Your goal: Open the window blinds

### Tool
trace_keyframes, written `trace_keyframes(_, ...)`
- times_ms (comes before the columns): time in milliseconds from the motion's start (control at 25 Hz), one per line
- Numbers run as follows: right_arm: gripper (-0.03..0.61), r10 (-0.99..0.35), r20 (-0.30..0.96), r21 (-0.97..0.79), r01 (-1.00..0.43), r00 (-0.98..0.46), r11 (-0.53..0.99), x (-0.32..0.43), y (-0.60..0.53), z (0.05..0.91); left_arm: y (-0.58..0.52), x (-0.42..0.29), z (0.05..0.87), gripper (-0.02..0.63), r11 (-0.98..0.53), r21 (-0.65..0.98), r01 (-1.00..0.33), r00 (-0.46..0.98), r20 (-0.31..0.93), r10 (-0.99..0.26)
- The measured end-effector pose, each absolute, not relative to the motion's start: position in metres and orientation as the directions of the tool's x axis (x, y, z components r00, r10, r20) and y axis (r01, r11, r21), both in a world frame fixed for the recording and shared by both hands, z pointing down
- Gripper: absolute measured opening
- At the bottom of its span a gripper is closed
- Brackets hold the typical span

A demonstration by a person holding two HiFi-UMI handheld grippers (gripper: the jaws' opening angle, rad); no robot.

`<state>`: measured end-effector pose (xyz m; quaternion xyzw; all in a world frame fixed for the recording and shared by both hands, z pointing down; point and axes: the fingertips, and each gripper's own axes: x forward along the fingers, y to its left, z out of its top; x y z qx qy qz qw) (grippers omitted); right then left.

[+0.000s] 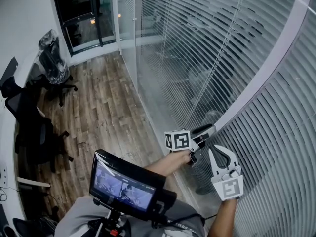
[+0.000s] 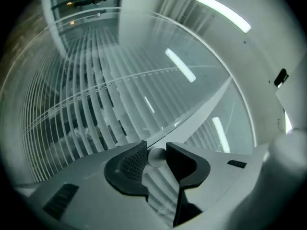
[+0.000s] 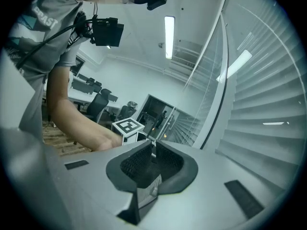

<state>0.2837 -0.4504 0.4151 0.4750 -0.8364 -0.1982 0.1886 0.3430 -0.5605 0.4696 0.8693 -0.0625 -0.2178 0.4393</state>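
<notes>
White slatted blinds point(image 1: 276, 132) cover the glass wall, split by a pale upright frame strip point(image 1: 266, 68). My left gripper point(image 1: 201, 132) sits at the strip's lower end. In the left gripper view it point(image 2: 157, 152) is shut on a round pale knob point(image 2: 157, 158), which touches both pads, with the blinds point(image 2: 96, 104) and the strip point(image 2: 201, 109) behind it. My right gripper point(image 1: 215, 151) hovers just below and right of the left one, away from the blinds. Its jaws point(image 3: 153, 150) stand shut with only a thin slit between them and nothing clearly held. The left gripper's marker cube point(image 3: 128, 127) shows beyond them.
Black office chairs point(image 1: 54, 68) point(image 1: 29, 127) stand on the wooden floor point(image 1: 103, 107) to the left. A dark glass door point(image 1: 84, 14) is at the far end. A small monitor point(image 1: 123, 184) on the person's chest rig fills the lower middle. The person's forearm point(image 3: 72, 123) crosses the right gripper view.
</notes>
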Motion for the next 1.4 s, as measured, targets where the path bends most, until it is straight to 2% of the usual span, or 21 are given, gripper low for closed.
trace_keyframes(120,-0.005,-0.871,0.135,0.504,-0.724,-0.473,0.471,0.284,-0.453,0.413,-0.562,0.342,0.465,0.126,-0.588,0.803,0.102,0.894,-0.333,-0.301)
trace_keyframes(240,-0.005,-0.872,0.134,0.505,-0.724,-0.471,0.469,0.281,-0.453,0.414,-0.560,0.340,0.466,0.126,-0.640,0.766,0.064,0.902,-0.318,-0.291)
trace_keyframes(440,-0.005,-0.871,0.102,0.491,-0.738,-0.480,0.463,0.279,-0.449,0.405,-0.541,0.333,0.459,0.129,-0.884,0.451,-0.122,0.946,-0.216,-0.241)
trace_keyframes(680,-0.006,-0.874,0.084,0.454,-0.762,-0.479,0.461,0.284,-0.451,0.397,-0.527,0.318,0.428,0.129,-0.967,0.152,-0.206,0.947,-0.218,-0.236)
trace_keyframes(720,-0.006,-0.875,0.082,0.451,-0.765,-0.477,0.459,0.284,-0.451,0.398,-0.522,0.316,0.424,0.121,-0.972,0.105,-0.211,0.947,-0.224,-0.230)
trace_keyframes(760,-0.006,-0.877,0.082,0.448,-0.768,-0.474,0.457,0.284,-0.450,0.399,-0.518,0.313,0.420,0.079,-0.975,0.063,-0.213,0.946,-0.237,-0.222)
trace_keyframes(800,-0.006,-0.879,0.086,0.448,-0.770,-0.469,0.455,0.285,-0.451,0.401,-0.515,0.310,0.416,0.004,-0.976,0.026,-0.214,0.944,-0.252,-0.214)
trace_keyframes(880,-0.006,-0.882,0.094,0.447,-0.772,-0.462,0.452,0.287,-0.452,0.403,-0.511,0.308,0.410,0.003,-0.975,-0.031,-0.222,0.942,-0.265,-0.206)
trace_keyframes(1400,-0.006,-0.880,0.097,0.443,-0.772,-0.465,0.457,0.282,-0.452,0.401,-0.513,0.296,0.403,0.003,-0.966,-0.069,-0.251,0.939,-0.259,-0.225)
